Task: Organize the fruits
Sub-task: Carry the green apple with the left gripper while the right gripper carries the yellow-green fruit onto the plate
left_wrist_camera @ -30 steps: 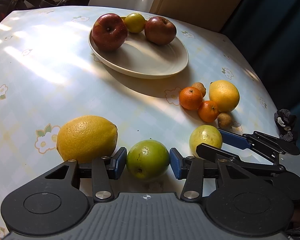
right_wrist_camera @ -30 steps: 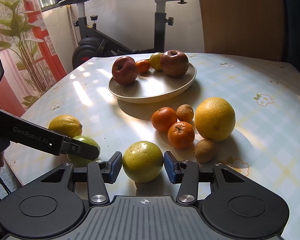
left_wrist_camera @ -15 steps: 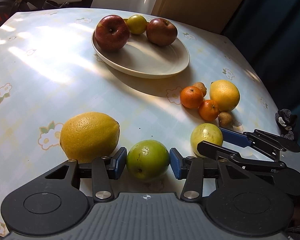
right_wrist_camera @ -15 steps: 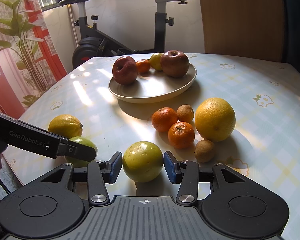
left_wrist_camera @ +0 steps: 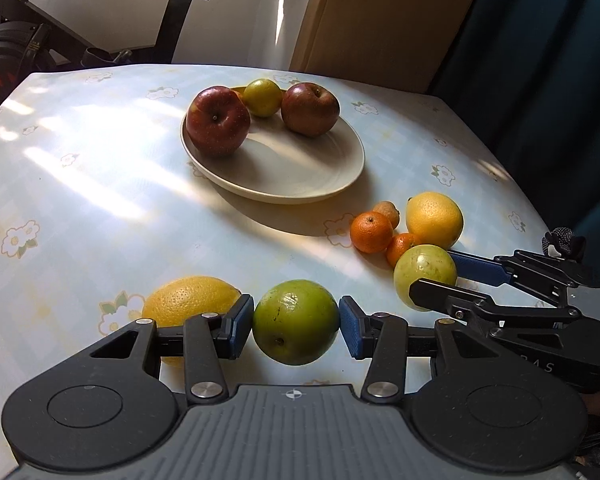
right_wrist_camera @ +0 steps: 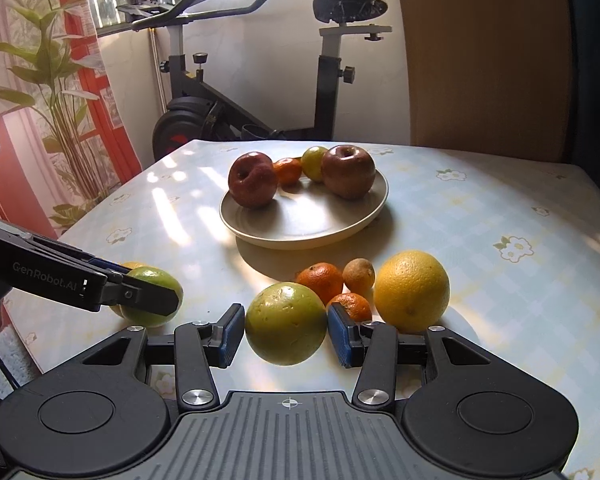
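Right now your left gripper (left_wrist_camera: 296, 323) clamps its blue pads on a green fruit (left_wrist_camera: 295, 322) at the lower centre of the left wrist view, jaws partly closed around it. Just left of that, partly behind the left finger, a large lemon (left_wrist_camera: 188, 304) lies on the table (left_wrist_camera: 100, 184). Your right gripper (right_wrist_camera: 286, 326) likewise pinches a yellow-green fruit (right_wrist_camera: 286, 323) at the lower centre of its own view, pads pressed on both sides; in the left wrist view that same gripper (left_wrist_camera: 432, 280) reaches in from the lower right.

Beyond the held fruit, right of centre in the right wrist view, a cluster lies on the cloth: two mandarins (right_wrist_camera: 320, 280), a small brownish fruit (right_wrist_camera: 359, 276) and a big yellow orange (right_wrist_camera: 412, 290), all close together.

Farther back, near the middle of the frame, the cream plate (right_wrist_camera: 312, 228) carries two red apples (right_wrist_camera: 253, 179), a mandarin and a small yellow-green fruit (right_wrist_camera: 314, 162) along its far edge; its near half is bare.

Behind the table stands an exercise bike (right_wrist_camera: 260, 92), with a leafy plant (right_wrist_camera: 56, 80) at the upper left.
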### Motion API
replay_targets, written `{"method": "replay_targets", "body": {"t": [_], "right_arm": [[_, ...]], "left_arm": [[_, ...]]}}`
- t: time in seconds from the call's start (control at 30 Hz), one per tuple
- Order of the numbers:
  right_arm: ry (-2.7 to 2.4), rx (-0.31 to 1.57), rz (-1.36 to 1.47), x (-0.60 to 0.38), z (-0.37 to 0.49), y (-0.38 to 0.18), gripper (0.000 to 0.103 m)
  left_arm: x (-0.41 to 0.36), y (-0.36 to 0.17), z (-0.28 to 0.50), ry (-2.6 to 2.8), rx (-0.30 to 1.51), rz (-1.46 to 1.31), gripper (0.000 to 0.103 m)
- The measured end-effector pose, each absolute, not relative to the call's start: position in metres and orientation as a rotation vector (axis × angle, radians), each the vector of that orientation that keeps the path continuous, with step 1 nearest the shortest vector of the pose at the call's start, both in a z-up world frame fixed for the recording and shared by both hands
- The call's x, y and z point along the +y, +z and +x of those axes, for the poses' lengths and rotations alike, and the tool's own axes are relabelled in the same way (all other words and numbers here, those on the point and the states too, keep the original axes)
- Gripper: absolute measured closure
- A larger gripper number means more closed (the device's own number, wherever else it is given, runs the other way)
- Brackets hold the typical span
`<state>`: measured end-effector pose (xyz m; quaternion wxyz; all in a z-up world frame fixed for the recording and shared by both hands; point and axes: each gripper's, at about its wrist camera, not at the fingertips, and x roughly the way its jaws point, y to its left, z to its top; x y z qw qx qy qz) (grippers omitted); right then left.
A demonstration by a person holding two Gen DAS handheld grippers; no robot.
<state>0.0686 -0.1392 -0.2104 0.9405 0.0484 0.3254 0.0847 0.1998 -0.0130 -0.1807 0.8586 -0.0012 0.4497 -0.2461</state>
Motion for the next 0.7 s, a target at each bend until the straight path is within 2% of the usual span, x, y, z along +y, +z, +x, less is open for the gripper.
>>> {"method": "replay_targets", "body": {"t": [0.13,0.37,0.7], "right_arm": [[0.172,0.622,0.137,-0.157,0.079,-0.191,0.061],[0.234,0.626,0.046,-0.157,0.105,-0.174,0.061],[0.315,0.696,-0.06,-0.137,0.167,-0.178,0.061]], "left_arm": [[-0.012,-0.162,0.207,-0.537,0.911,0.0,0.054],[-0.013,-0.134,0.232,-0.55,0.857,-0.026,0.054],[-0.035,-0.12,0.294,-0.558,0.824,0.013,0.054]]}}
